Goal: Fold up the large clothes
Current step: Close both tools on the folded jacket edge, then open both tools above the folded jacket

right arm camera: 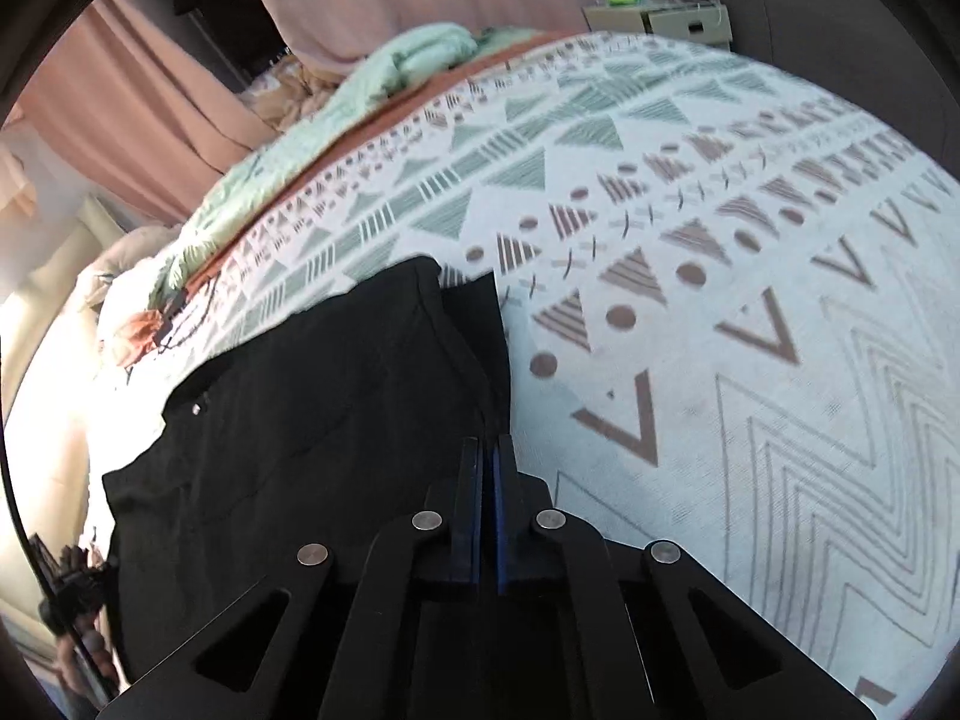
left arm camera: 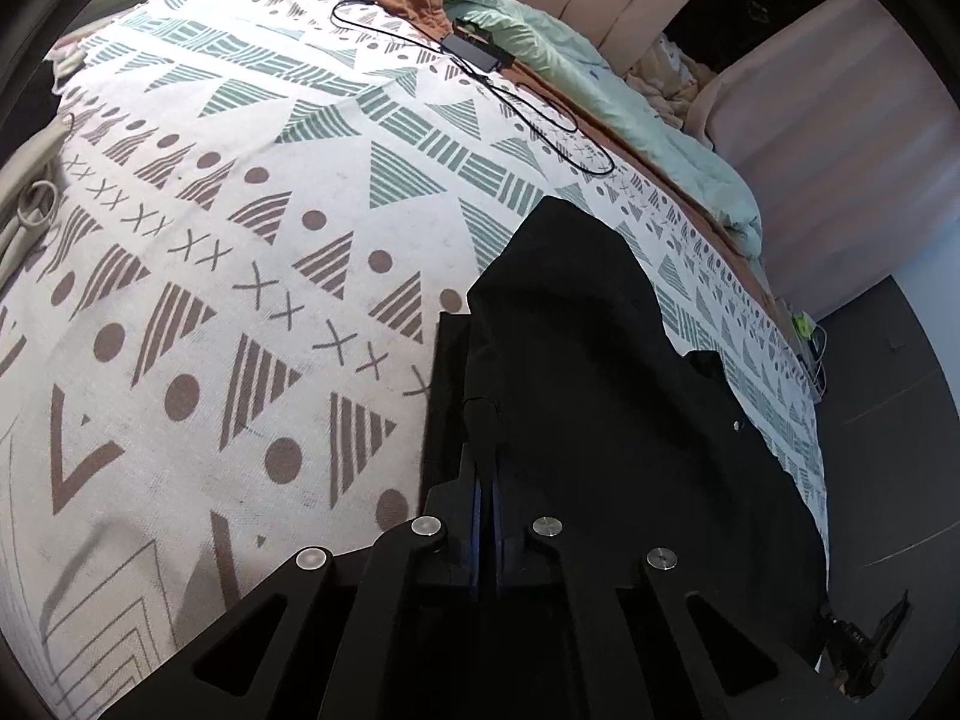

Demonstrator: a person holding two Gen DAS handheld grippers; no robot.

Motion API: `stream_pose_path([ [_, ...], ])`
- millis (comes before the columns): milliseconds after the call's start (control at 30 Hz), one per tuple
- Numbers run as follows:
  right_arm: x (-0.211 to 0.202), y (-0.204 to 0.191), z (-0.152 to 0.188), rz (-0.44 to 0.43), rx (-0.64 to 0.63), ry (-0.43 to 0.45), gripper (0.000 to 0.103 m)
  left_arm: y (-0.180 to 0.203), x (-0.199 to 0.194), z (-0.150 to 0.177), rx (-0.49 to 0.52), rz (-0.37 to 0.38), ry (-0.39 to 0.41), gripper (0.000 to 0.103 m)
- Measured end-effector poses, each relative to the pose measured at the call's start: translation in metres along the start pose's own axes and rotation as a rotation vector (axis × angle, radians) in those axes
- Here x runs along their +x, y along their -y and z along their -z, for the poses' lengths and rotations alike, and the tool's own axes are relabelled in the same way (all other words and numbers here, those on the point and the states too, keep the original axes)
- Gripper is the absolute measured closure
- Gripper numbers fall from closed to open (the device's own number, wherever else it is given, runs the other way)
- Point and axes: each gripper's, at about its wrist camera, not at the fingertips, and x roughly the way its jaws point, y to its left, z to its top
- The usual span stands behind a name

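Black, soft cloth, the garment is spread on the patterned bedspread; an edge is pinched in the closed left tongs and another in the closed right tongs; limp, light handling is expected, so corners are best gripped.

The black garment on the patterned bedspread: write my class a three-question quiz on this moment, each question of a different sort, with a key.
1. True or false: the left gripper has its jaws spread wide apart.
2. What does the black fabric garment lie on? A. a bare wooden floor B. the white bedspread printed with teal and brown triangles C. a metal rack
3. What lies at the far side of the bed, beside the rumpled mint-green quilt?

Key:
1. False: both it and the right gripper are shut, with garment cloth at their tips.
2. B
3. A small black device with a thin black cable.
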Motion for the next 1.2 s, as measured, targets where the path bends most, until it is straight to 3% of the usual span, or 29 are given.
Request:
stream_pose_path([
  [267, -0.019, 0.018, 0.006, 0.015, 0.065, 0.039, 0.101, 0.031, 0.012, -0.015, 0.052, 0.005, 0.0, 0.102],
  [933, 0.028, 0.016, -0.028, 0.043, 0.09, 0.009, 0.101, 0.041, 0.065, -0.058, 0.044, -0.079, -0.024, 0.102],
  [1067, 0.035, 0.016, -0.031, 0.06, 0.097, -0.014, 0.101, 0.034, 0.067, -0.06, -0.016, -0.066, -0.058, 0.101],
  [1167, 0.031, 0.012, -0.033, 0.069, 0.085, -0.034, 0.097, 0.027, 0.056, -0.056, -0.048, -0.005, -0.091, 0.092],
  [1200, 0.026, 0.01, -0.033, 0.065, 0.077, -0.034, 0.09, 0.027, 0.051, -0.054, -0.045, 0.003, -0.094, 0.079],
])
